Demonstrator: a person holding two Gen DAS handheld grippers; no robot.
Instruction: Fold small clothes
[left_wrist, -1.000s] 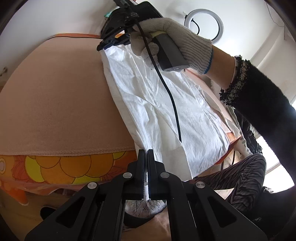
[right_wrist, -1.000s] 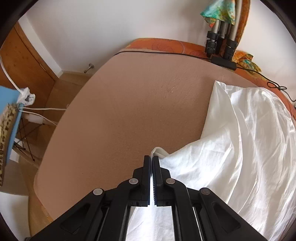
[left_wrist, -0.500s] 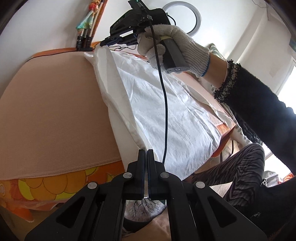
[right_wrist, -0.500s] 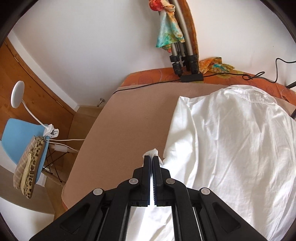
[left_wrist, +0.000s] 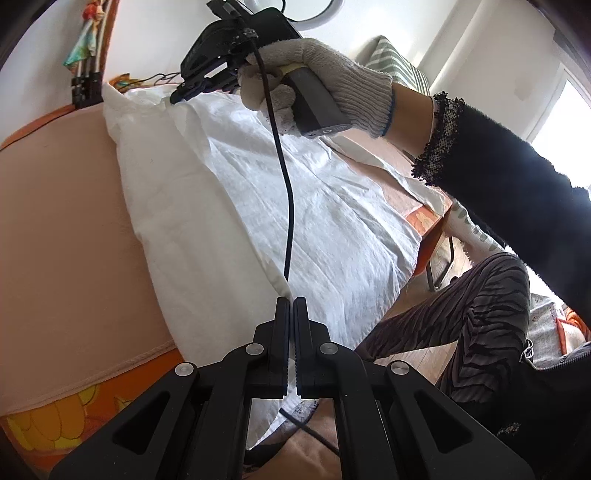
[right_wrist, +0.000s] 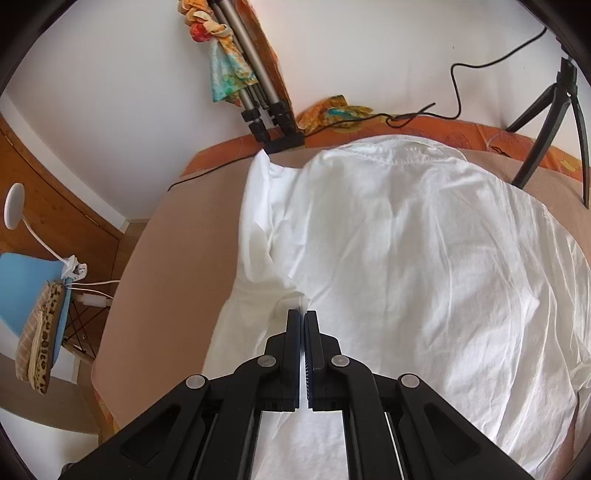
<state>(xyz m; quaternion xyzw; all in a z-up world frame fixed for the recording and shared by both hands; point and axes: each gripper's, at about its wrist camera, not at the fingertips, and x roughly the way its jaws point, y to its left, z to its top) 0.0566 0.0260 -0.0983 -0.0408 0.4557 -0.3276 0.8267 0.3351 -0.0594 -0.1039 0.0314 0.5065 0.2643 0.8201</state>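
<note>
A white shirt (right_wrist: 406, 258) is spread over a bench (right_wrist: 177, 236) covered by a beige cloth laid on top of an orange flowered one. In the right wrist view, the collar end of the shirt lies towards the wall, and the cloth's left side is doubled over onto itself in a long fold.

The right gripper (right_wrist: 303, 317) is clenched on a pinch of the shirt's folded left edge; a small tuft of white fabric is seen sticking out just past its closed tips. In the left wrist view the same gripper (left_wrist: 177, 96) is seen at the far end of the shirt, held by a hand in a knitted work glove (left_wrist: 314, 70), with a black sleeve (left_wrist: 517, 192) behind it and a black cable (left_wrist: 286, 177) hanging down from it over the fabric.

The left gripper (left_wrist: 291, 306) is likewise clamped on the shirt, at the near hem edge, with white fabric visible between its closed jaws. The fold line is stretched between the two grippers.

A folded tripod (right_wrist: 258, 92) with a colourful scarf tied to it leans against the white wall beyond the bench, and a second black tripod (right_wrist: 554, 110) stands at the far right. A blue chair (right_wrist: 26, 280) carrying leopard-print pouches is seen on the floor to the left. The person's zebra-patterned trouser leg (left_wrist: 461, 325) is visible beside the bench.
</note>
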